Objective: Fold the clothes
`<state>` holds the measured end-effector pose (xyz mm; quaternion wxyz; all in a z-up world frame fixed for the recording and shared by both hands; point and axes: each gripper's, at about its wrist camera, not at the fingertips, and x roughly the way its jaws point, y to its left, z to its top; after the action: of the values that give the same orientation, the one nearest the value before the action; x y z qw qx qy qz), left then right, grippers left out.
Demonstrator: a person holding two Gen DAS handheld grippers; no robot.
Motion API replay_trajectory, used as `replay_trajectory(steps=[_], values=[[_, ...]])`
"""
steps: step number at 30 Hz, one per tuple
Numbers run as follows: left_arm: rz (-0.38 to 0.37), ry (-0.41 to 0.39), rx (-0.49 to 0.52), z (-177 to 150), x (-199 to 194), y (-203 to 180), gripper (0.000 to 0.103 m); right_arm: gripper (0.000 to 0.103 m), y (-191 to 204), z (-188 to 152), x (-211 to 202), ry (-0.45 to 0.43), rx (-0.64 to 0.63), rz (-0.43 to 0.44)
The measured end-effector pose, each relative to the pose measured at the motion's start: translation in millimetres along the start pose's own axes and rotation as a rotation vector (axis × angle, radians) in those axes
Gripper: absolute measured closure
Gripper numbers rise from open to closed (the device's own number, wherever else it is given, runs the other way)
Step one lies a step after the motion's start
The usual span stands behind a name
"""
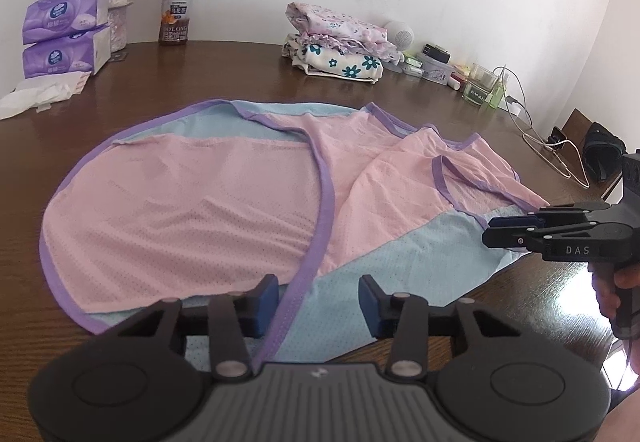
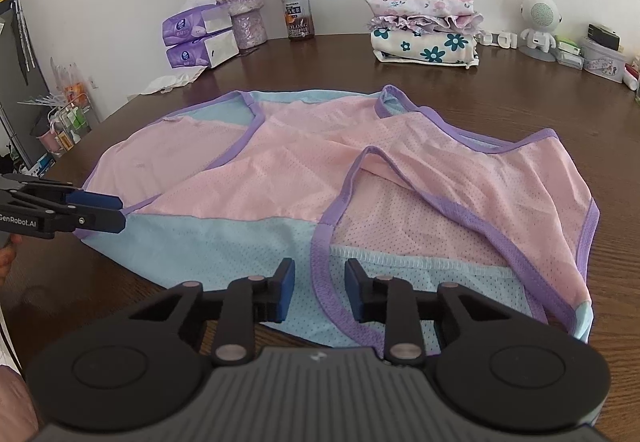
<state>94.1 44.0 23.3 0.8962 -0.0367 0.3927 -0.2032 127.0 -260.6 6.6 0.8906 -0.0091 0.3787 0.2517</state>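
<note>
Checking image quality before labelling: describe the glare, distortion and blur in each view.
Left wrist view: window glare sheens the brown wooden table, fisheye bows its far edge, dark vignette corners. Right wrist view: softer sheen, the pink and blue mesh garment stays sharp, the edges curve, no motion blur.

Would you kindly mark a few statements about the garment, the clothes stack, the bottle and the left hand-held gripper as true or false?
1. The garment lies spread on the table. True.
2. The folded stack sits on top of the garment. False: it stands apart from it, at the back of the table near the wall.
3. The bottle stands upright with its cap on. True.
4. The left hand-held gripper is clamped fully shut. False: its jaws stand apart over the garment's near edge, with the purple trim running between them.
</note>
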Motion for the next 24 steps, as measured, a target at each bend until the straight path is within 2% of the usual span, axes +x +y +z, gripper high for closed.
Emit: replay_trajectory(steps=[4, 6, 8, 11, 20, 24], values=[[0.0, 0.007, -0.001, 0.0, -0.8, 3.0, 0.07, 0.078, 0.8, 1.4, 1.1, 0.007, -0.015, 0.001], [0.003, 0.009, -0.005, 0.3, -0.6, 5.1, 0.084, 0.09, 2.1, 2.1, 2.0, 0.012, -0.024, 0.001], [0.005, 0.011, -0.003, 1.0, 0.5, 5.0, 0.093, 0.093, 2.6, 2.5, 1.8, 0.016, -0.03, 0.005], [0.002, 0.006, 0.018, 1.5, -1.9, 6.5, 0.099, 0.095, 3.5, 3.3, 0.2, 0.009, -0.03, 0.017], [-0.059, -0.009, 0.047, 8.8, -17.5, 11.9, 0.102, 0.098, -6.5, 7.4, -24.3, -0.042, 0.041, 0.14], [-0.108, 0.001, 0.051, 11.5, -26.1, 15.4, 0.103, 0.098, -12.2, 5.0, -40.5, -0.057, 0.065, 0.181]])
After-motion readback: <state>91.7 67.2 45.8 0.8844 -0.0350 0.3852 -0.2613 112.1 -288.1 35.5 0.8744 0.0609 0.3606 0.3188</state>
